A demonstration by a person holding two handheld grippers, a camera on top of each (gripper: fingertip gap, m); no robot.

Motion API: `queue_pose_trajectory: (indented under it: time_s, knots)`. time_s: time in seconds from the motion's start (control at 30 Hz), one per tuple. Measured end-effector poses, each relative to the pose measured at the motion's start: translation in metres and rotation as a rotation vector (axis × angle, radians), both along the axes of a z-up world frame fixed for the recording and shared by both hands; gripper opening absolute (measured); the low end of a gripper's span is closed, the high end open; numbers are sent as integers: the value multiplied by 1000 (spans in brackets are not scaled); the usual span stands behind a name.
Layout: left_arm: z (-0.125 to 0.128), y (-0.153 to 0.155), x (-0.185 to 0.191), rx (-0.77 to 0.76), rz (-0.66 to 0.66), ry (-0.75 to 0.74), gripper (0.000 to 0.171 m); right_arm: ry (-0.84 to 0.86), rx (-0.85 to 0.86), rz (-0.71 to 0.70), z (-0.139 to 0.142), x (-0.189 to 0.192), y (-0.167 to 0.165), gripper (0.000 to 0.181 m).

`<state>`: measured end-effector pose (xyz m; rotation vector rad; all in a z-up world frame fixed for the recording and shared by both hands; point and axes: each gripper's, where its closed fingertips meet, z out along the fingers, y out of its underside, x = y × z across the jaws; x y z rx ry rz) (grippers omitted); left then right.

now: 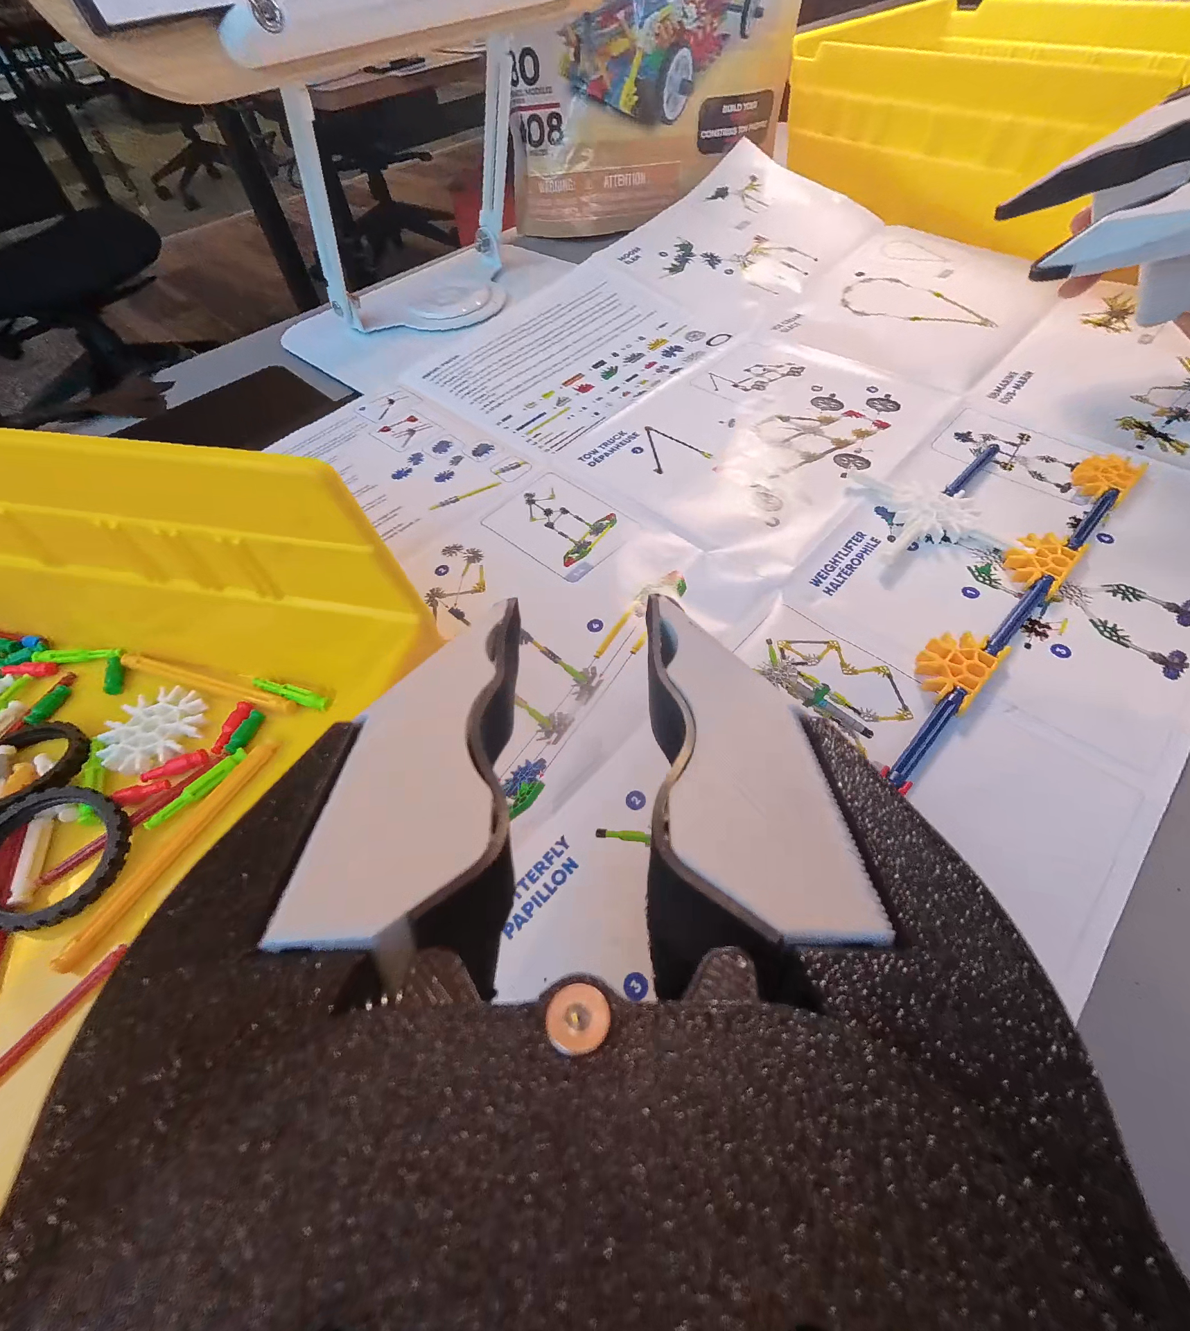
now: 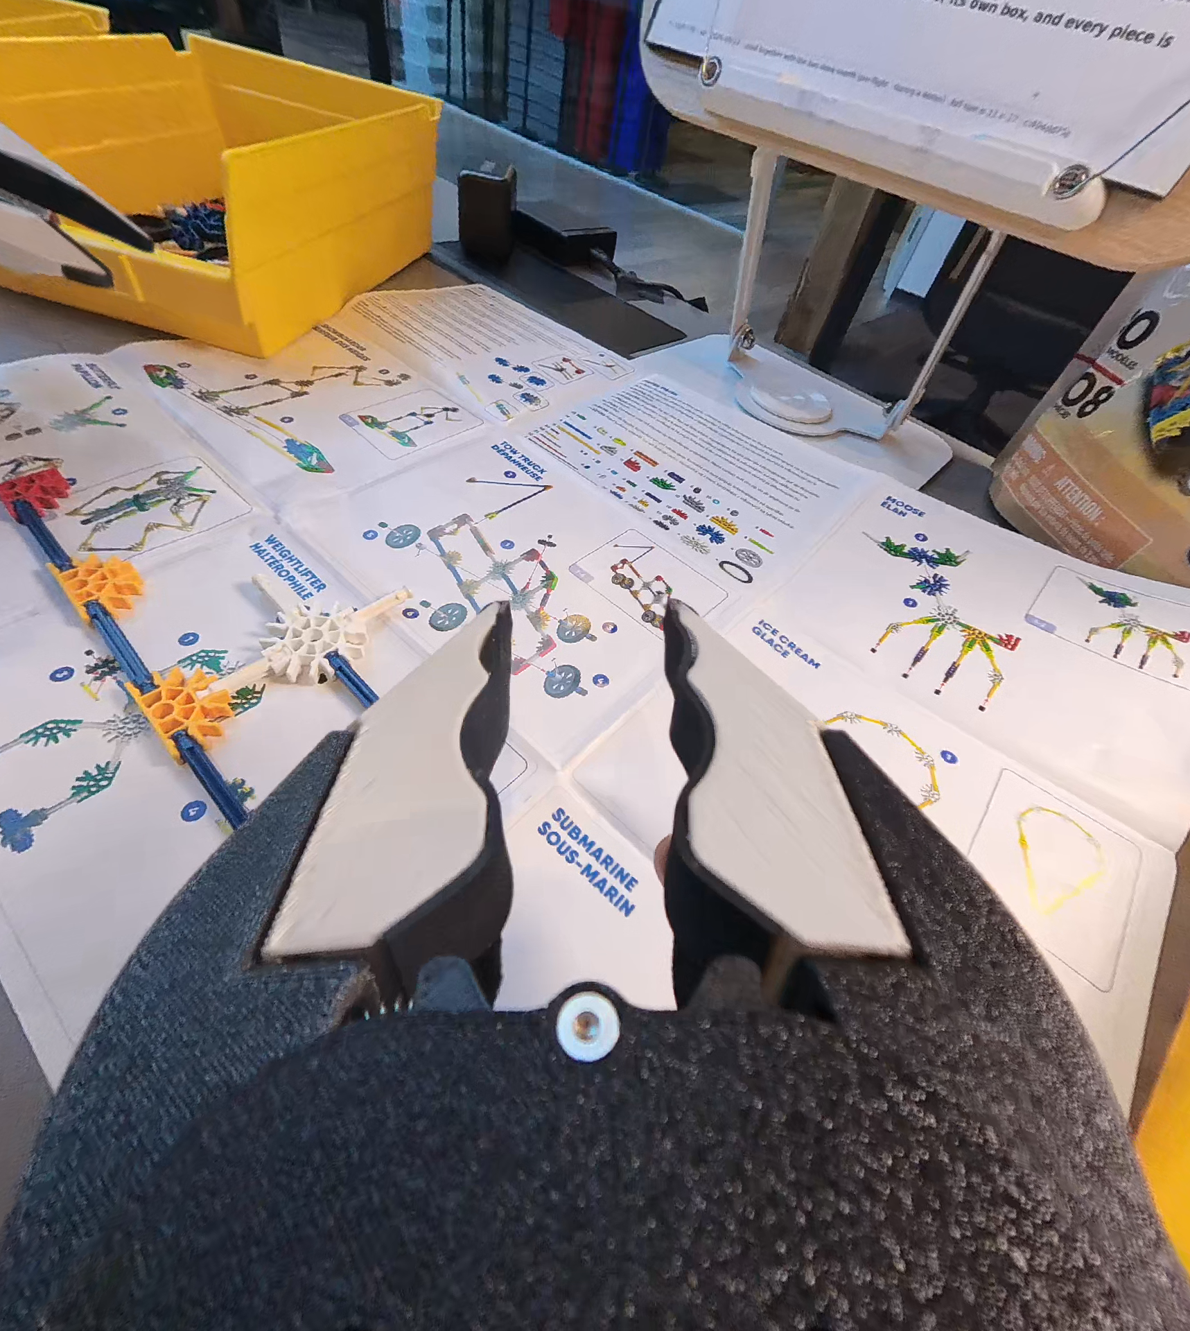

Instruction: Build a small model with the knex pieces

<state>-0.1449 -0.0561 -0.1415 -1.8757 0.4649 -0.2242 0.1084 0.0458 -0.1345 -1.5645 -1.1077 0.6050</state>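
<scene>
A large instruction sheet (image 1: pixel 721 461) lies spread on the table, and also shows in the right wrist view (image 2: pixel 649 756). On it lies a built chain of blue rods with orange connectors (image 1: pixel 995 634), which the right wrist view (image 2: pixel 145 691) shows ending in a red connector (image 2: pixel 34 490). A white snowflake connector with white rods (image 1: pixel 926 515) touches the chain, also in the right wrist view (image 2: pixel 314 637). My left gripper (image 1: pixel 583 612) is open and empty above the sheet, beside a yellow bin. My right gripper (image 2: pixel 586 612) is open and empty above the sheet; it also shows far off in the left wrist view (image 1: pixel 1016 238).
A yellow bin (image 1: pixel 145 576) at left holds loose rods, connectors and black tyres (image 1: pixel 44 871). Another yellow bin (image 1: pixel 973 130) stands at the back right. A white stand (image 1: pixel 433 302) with a paper holder and a brown toy package (image 1: pixel 642 115) stand behind the sheet. My right fingertips sit around 30 centimetres from my left ones.
</scene>
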Motion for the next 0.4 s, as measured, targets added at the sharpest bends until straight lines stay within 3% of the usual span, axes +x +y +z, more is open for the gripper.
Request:
queue_pose_trajectory:
  time_s: [0.4]
  knots:
    - [8,0,-2,50,14,19,36,-16,53,1,0,-1,0,28]
